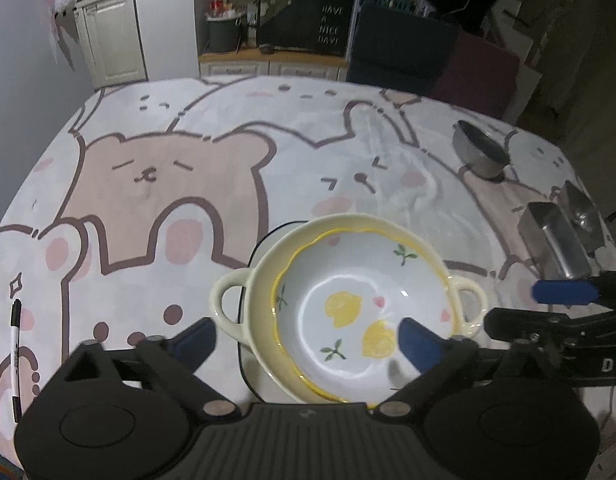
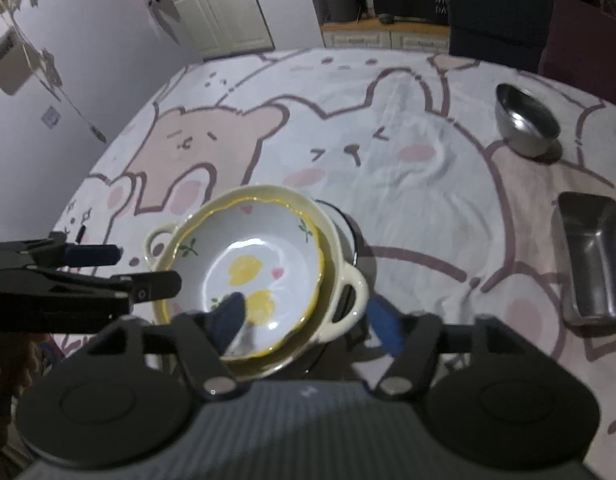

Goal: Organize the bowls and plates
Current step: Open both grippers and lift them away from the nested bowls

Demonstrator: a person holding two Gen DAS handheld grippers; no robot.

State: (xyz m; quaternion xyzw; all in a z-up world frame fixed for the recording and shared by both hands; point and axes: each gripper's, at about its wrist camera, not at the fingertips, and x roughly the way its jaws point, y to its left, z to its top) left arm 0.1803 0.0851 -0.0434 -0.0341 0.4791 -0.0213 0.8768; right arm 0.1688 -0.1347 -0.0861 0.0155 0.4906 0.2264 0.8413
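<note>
Between both open tongs, lemon bowl [image 1: 359,312] nested in handled dish [image 1: 264,280]

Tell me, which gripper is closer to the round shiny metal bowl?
Right. The right gripper hangs over the stacked dishes' side facing the round metal bowl. The left gripper hangs over their other side, farther away. Both jaws are open.

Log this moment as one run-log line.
lemon bowl: nested in cream handled dish | left gripper: open, empty | right gripper: open, empty
</note>
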